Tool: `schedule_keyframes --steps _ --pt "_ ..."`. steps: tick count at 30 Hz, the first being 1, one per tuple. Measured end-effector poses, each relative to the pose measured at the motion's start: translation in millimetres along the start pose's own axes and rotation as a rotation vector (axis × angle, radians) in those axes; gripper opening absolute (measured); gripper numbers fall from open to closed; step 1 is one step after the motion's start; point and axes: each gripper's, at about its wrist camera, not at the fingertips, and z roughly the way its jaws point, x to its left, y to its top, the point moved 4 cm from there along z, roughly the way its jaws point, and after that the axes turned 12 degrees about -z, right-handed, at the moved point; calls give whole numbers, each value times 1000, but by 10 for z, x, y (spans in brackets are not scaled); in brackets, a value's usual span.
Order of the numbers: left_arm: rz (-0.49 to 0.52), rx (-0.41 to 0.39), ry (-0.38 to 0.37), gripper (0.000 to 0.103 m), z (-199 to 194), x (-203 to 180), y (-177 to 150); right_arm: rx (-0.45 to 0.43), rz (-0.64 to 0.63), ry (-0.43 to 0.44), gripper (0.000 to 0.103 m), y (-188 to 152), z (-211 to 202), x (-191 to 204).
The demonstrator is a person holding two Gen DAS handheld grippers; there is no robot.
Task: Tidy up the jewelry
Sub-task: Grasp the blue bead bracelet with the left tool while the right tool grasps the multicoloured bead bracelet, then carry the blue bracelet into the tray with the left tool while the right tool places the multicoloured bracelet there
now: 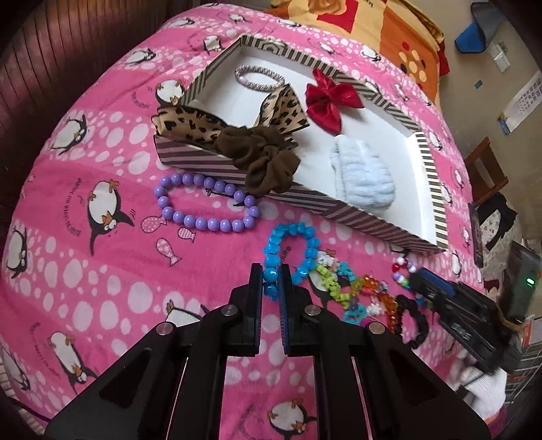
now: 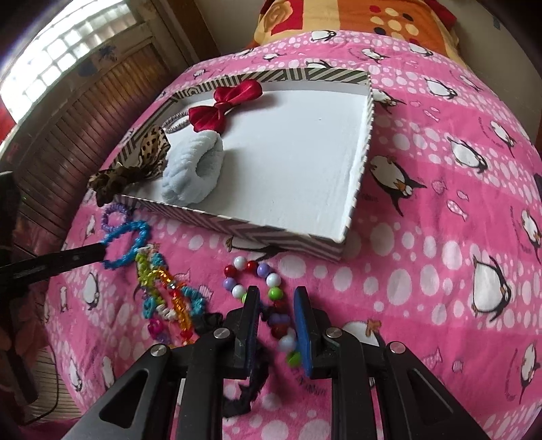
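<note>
Black and hard-edged, my left gripper [image 1: 271, 284] has its flat fingers pinched on the near side of the blue bead bracelet [image 1: 291, 250], a loop of glossy, knobbly beads lying on the fleecy pink penguin blanket [image 1: 101, 270]. I hold my right gripper [image 2: 276, 304] low over the blanket with its fingers spread apart, one blue-padded, straddling the multicolored bead bracelet [image 2: 257, 277] of round white, red, lilac and green beads; the pads are not closed on it. A black fabric band [image 2: 244, 396] lies under that gripper.

Between the two tools sits a tangle of translucent plastic bracelets [image 2: 169, 298] in green, orange and teal. Just past my left tool, the purple bead bracelet [image 1: 206, 203] of smooth round beads lies flat beside the box wall.

Farther on is the striped box [image 1: 372, 226], shallow and white inside. A brown scrunchie [image 1: 264, 159] with leopard-print ribbon [image 1: 203, 125] droops over its near wall. Inside rest a fluffy pale blue band [image 1: 362, 176], a satin red bow [image 1: 328, 98] and a silvery hair tie [image 1: 259, 76]. An orange patterned quilt [image 2: 372, 20] lies beyond.
</note>
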Motion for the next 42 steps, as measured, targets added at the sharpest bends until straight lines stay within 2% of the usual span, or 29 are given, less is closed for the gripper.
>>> schedule_keyframes --steps 4,7,11,16,26,34,42 --pt "20 -18 0 7 -123 -29 0 9 -44 -42 22 51 109 45" --pt "32 -31 -4 7 -215 -60 13 -10 -50 -34 8 57 78 48" --pt "60 -50 -12 7 -342 -140 45 -72 -4 18 8 58 -159 7" --pt "120 -65 -29 7 -510 -303 91 -142 10 41 8 119 -510 0" --pt "224 -102 -83 7 -779 -763 256 -243 0 20 8 312 -960 35" --pt "302 -131 -70 7 -727 -1130 419 -279 12 3 8 445 -1084 -24" --pt "373 -146 -8 7 -475 -1354 565 -265 15 -12 9 553 -1022 -95"
